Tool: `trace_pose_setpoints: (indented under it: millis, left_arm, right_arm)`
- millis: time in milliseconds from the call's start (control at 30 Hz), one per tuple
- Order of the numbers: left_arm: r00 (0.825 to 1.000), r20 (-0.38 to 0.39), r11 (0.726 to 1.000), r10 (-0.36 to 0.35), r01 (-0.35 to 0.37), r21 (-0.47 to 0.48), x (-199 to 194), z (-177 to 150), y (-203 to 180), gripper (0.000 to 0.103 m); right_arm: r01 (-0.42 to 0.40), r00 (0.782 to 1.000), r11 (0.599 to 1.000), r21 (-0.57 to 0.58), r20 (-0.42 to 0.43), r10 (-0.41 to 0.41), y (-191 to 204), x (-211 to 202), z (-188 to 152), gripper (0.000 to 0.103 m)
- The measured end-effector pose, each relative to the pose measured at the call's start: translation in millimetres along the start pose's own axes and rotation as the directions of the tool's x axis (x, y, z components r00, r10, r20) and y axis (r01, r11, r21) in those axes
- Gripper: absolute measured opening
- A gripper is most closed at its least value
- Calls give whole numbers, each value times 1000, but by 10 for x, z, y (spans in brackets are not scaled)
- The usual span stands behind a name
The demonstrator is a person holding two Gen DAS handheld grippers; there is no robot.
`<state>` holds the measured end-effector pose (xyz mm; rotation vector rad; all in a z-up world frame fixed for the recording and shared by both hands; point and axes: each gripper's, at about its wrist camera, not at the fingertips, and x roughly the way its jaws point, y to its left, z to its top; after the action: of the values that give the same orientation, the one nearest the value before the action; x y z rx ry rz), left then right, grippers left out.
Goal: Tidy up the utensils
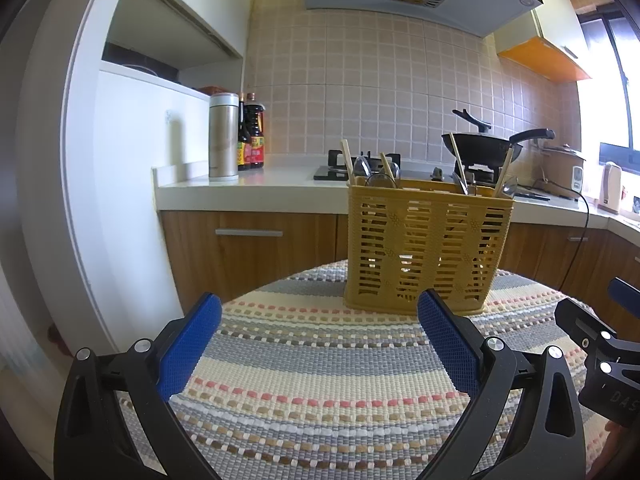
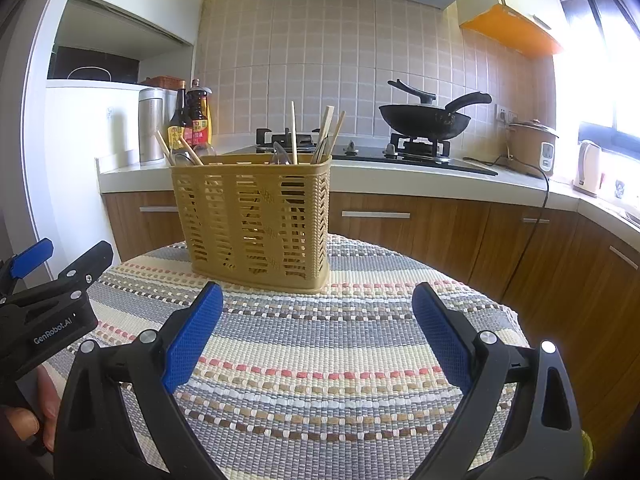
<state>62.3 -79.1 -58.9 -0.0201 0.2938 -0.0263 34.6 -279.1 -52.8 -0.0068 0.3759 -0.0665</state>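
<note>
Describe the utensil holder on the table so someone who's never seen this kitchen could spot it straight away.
Start at the round table with the striped woven cloth; it stands in front of the kitchen counter. The yellow slatted plastic basket stands upright on the cloth. It is the only thing on the table, with chopsticks and spoons poking out of its top.

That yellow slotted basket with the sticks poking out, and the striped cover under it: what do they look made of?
The yellow slotted basket looks like moulded plastic: matte, one even colour, regular cut-out slots and a woven-pattern rim. The pale sticks look like bamboo or wooden chopsticks, though I cannot tell which. The striped table cover seems to be coarse woven fabric, perhaps cotton: chunky raised threads in grey, cream, pink and brown bands.
</note>
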Motion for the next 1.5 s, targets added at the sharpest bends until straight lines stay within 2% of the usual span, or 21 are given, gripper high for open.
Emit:
trace_pose_setpoints:
  millis: [1500]
  left_arm:
    - [999,-37,999,-28,27,-16,55,-5,13,95]
  right_arm:
    - [6,1000,1000,2,-28,-6,25,61,-21,91]
